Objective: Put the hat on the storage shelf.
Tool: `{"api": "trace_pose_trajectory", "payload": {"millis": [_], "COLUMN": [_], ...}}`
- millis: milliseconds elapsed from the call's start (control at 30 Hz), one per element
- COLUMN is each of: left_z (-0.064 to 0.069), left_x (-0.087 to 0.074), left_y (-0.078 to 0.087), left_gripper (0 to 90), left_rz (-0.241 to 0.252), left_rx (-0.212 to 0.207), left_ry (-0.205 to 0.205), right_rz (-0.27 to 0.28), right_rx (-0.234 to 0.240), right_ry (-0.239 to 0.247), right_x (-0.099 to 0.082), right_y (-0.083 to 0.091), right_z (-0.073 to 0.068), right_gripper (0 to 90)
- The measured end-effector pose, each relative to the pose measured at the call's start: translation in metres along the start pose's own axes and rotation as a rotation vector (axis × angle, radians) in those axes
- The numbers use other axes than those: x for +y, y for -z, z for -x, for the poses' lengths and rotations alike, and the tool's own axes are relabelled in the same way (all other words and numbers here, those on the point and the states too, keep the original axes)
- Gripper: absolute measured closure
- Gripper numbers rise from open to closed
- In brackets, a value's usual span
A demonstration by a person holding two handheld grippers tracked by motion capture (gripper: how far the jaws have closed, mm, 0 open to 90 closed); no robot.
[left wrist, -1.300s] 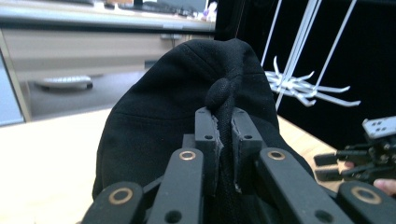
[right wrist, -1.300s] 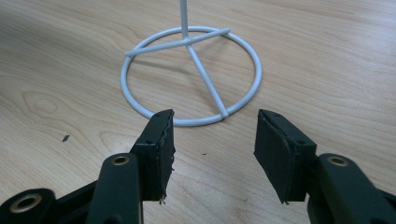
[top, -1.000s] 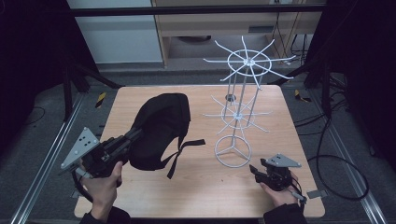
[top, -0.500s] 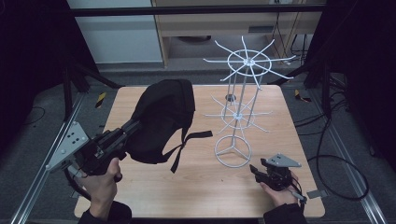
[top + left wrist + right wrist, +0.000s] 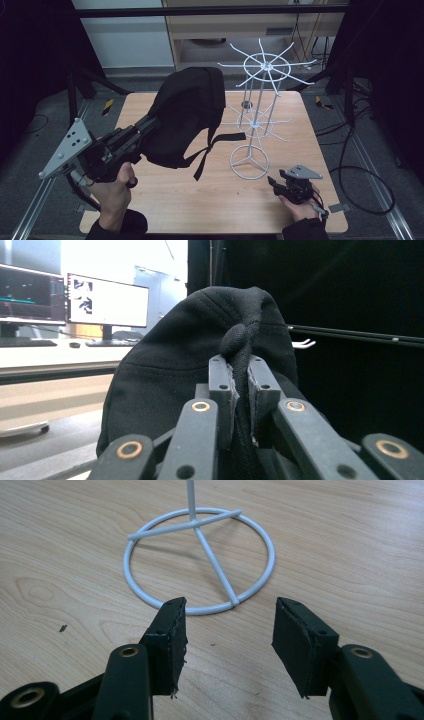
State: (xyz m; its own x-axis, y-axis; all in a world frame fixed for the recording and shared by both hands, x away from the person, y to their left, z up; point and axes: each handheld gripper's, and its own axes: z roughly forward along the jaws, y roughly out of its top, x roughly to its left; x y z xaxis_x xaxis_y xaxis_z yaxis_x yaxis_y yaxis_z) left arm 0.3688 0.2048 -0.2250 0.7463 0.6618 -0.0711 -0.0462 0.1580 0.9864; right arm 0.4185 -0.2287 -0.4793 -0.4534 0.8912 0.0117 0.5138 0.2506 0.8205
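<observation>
While bag hangs pinched in left hand-held gripper above worktop | lift loop over rack prong | right hand-held gripper open near base; steady it.

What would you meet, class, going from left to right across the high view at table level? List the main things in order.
Left claw → black backpack → white wire rack → right claw
</observation>
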Motion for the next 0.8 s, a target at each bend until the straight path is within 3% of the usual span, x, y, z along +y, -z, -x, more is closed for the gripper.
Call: {"api": "trace_pose_trajectory", "payload": {"millis": [500, 800], "left_z": [0.018, 0.023], "left_x": [0.009, -0.001], "left_y": [-0.037, -0.066], "left_gripper": [83.0, 82.9], "left_rz": [-0.036, -0.100], "left_rx": [-0.041, -0.059], "left_ry": [-0.030, -0.035], "right_rz": [0.000, -0.001], "right_rx": [0.002, 0.004], "right_ry": [0.000, 0.003], "right_x": [0.000, 0.000], "right_y": [0.000, 0.000], "right_z": [0.000, 0.000], "right_gripper": [47.4, 47.4]}}
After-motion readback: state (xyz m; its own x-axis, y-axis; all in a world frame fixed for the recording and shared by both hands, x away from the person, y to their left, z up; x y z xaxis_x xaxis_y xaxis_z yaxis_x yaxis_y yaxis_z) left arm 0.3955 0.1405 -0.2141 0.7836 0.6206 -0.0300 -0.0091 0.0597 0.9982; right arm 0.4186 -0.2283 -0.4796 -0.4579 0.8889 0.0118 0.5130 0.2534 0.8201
